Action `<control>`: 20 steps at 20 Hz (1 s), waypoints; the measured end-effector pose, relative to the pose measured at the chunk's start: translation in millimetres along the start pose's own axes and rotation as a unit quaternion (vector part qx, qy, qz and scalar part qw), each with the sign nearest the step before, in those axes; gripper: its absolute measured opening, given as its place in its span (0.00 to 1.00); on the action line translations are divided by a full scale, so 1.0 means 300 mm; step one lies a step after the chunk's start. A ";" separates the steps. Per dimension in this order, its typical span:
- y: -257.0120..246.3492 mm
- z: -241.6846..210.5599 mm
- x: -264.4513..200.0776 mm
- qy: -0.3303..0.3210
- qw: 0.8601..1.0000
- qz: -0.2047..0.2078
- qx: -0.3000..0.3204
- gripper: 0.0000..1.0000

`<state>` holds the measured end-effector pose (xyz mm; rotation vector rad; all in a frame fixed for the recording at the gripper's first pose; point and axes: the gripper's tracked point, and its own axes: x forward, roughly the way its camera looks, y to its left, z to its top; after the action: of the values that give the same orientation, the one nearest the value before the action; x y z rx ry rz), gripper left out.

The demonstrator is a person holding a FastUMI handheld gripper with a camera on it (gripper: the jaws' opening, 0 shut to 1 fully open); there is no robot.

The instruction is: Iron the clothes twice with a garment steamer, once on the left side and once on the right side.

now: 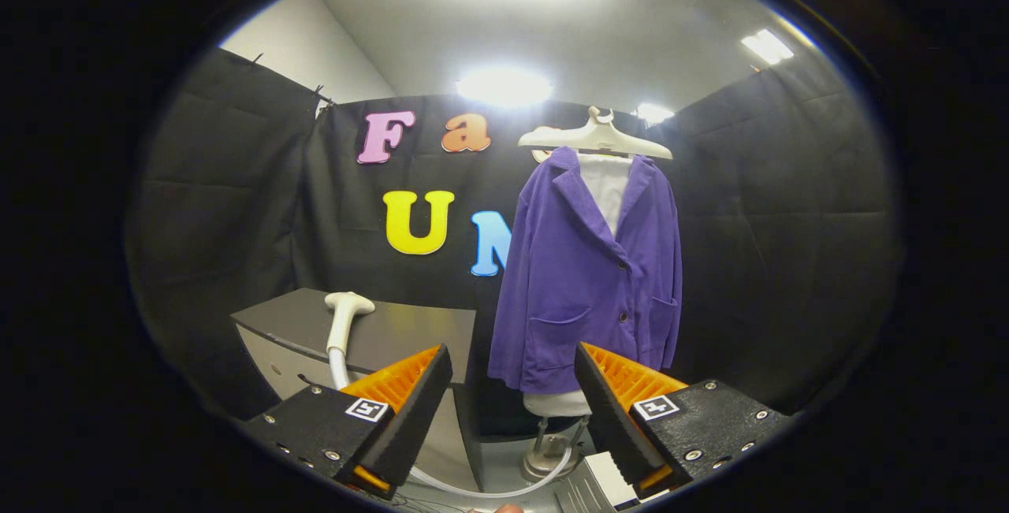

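A purple buttoned jacket with patch pockets (pixel 587 276) is hanging over a white shirt (pixel 605 186) on a pale cream plastic hanger (pixel 596 138), and the whole set is sitting on a white mannequin stand with a round metal base (pixel 549 450). The jacket is hanging beyond the hand-held gripper (pixel 512 395), straight ahead and a little toward its right finger, well apart from both fingertips, with its hem showing just above the right finger's tip.

The white garment steamer head (pixel 345 316) is standing upright beyond the left finger, its flat nozzle pointing up, resting against the dark grey bench (pixel 394 332) with a pale curved front. Its white hose (pixel 489 491) is running down behind the left finger and curving across the floor between the fingers toward the base of the stand.

The hand-held gripper is holding its fingers wide apart and gripping nothing; the gap between them is showing the bench corner and the floor. A small light-coloured box-like object (pixel 607 477) is lying low beside the right finger, too cut off to identify.
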<state>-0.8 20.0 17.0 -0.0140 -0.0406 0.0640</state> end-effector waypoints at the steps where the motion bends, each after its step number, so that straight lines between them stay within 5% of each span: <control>1: 0.007 0.011 -0.006 -0.002 1.000 0.008 -0.005 0.96; 11: 0.218 0.077 -0.042 0.004 0.987 0.159 0.016 0.96; 20: 0.526 0.101 0.157 0.037 0.979 0.200 -0.005 0.96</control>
<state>34.9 180.8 46.7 -0.0340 0.0365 0.4649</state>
